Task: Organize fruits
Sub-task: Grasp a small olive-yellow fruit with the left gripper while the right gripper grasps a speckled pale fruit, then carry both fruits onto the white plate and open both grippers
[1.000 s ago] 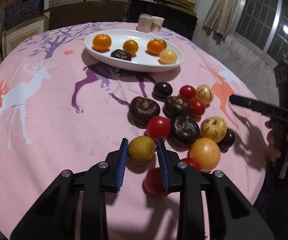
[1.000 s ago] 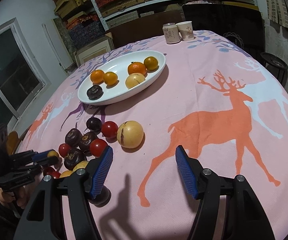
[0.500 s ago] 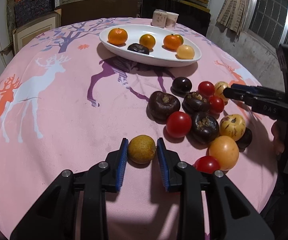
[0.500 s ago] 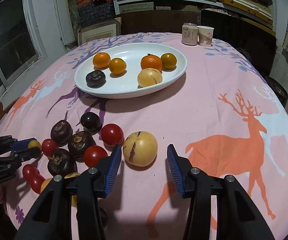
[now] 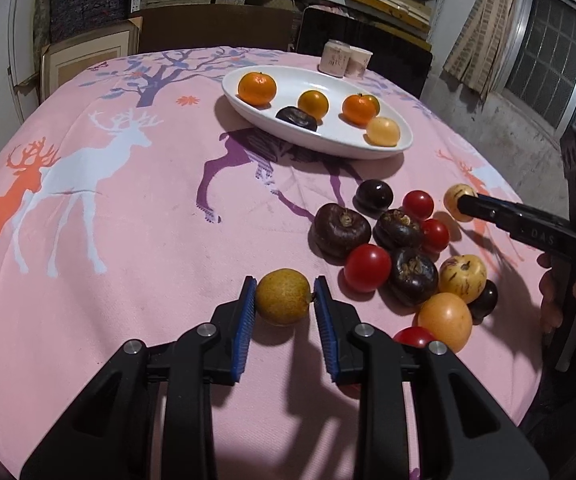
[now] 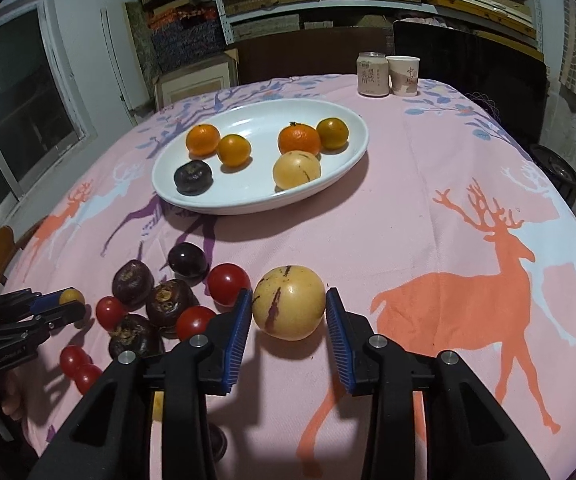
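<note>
My left gripper (image 5: 284, 300) is shut on a small brownish-yellow fruit (image 5: 284, 297) and holds it above the pink cloth. My right gripper (image 6: 289, 308) is open, its blue pads either side of a yellow purple-streaked melon (image 6: 289, 307) that rests on the cloth; small gaps show. A white oval plate (image 6: 248, 196) holds several oranges, a dark fruit and a yellow melon. A loose pile of red tomatoes (image 5: 367, 268), dark purple fruits (image 5: 341, 230) and yellow fruits (image 5: 462, 284) lies on the cloth.
A drink can (image 6: 373, 74) and a paper cup (image 6: 404, 75) stand at the table's far edge. Shelves with boxes line the back wall. A dark chair stands behind the table. The round table's edge curves away on the right.
My left gripper has lifted the brownish-yellow fruit out of the pile and drawn it back to the left. My right gripper has moved left and forward, narrowing around the streaked yellow melon.
</note>
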The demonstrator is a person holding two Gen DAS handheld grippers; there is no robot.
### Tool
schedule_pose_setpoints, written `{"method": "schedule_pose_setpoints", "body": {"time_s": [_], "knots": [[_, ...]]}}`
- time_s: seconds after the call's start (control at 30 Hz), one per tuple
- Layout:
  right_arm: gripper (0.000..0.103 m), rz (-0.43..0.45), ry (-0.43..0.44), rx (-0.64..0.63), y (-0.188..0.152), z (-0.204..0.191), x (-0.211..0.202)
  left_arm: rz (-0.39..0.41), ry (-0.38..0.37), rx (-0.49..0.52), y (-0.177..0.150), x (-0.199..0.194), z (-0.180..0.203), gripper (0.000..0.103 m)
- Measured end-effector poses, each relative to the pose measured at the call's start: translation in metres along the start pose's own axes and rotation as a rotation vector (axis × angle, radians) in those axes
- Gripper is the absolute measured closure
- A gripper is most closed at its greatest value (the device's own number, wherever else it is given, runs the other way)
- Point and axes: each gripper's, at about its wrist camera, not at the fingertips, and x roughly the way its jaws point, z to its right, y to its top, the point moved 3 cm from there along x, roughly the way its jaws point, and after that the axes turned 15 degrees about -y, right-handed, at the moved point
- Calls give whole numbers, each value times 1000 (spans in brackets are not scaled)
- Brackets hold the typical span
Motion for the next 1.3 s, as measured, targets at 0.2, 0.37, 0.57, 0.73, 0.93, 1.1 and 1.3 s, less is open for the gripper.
{"method": "schedule_pose_setpoints", "body": {"time_s": [0.2,0.37,0.57,0.73,0.93,1.1,1.3], "knots": [[65,-4,57,33,9,4,-7,0,-20,-14,10,-3,1,75],[65,50,76,41,45,4,-11,27,-33,40,51,-3,17,74],[65,73,62,129,101,16,19,31,-57,116,112,34,45,74],[65,53,27,151,130,15,61,-18,-46,126,143,86,50,74],[53,9,55,179,127,15,93,-96,-39,110,145,127,42,72],[44,47,90,208,119,21,76,-61,-30,67,142,120,31,45],[44,67,110,193,92,24,41,-23,-11,116,114,70,38,29]]}}
